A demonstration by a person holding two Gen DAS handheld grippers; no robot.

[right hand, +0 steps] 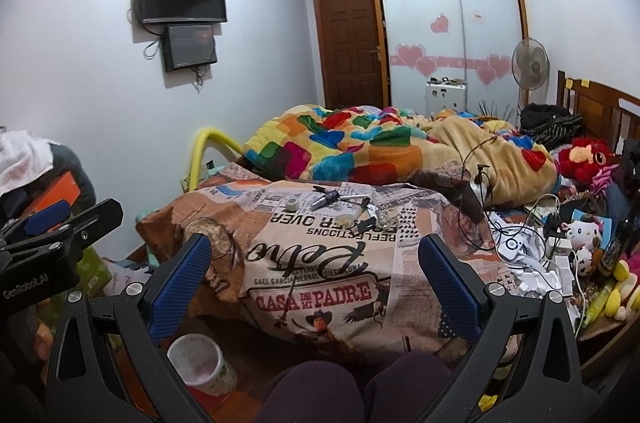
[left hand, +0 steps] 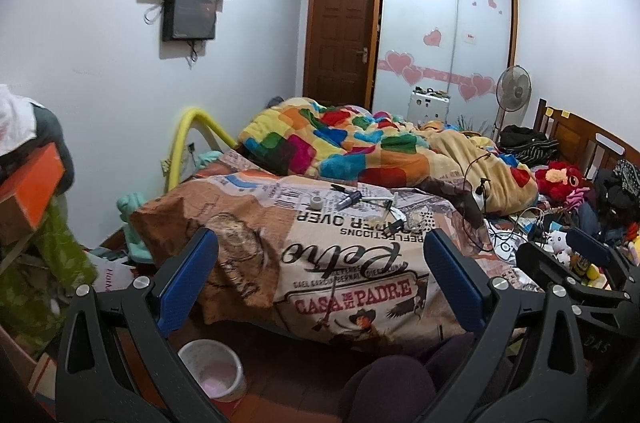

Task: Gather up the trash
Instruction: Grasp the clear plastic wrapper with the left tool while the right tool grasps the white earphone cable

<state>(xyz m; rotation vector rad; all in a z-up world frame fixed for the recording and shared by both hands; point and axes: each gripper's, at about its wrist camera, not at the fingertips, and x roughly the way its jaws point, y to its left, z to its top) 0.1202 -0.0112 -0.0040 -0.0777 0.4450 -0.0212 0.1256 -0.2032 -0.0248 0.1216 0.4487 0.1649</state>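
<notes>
Small items on the printed bedspread (right hand: 320, 255) sit too far off to identify, among them a pale roll (right hand: 292, 205) and dark stick-like pieces (right hand: 326, 200). The waste bin (left hand: 212, 369) is partly hidden behind the left tool (left hand: 320, 275); the person's knees (right hand: 352, 387) are cut off by the lower edge.

Left gripper (left hand: 320, 275) frame: black plastic, triangular cut-outs near each finger base.
Right gripper (right hand: 314, 271) frame: black, same pattern.
Finger pads (left hand: 188, 275): blue, fine dotted texture.
Fasteners: round silver screws (left hand: 141, 282) on each finger.
Marking: white "GenRobot.AI" lettering (right hand: 26, 288) on left unit's housing.
Clothing: dark purple trousers (right hand: 316, 391), near edge.
</notes>
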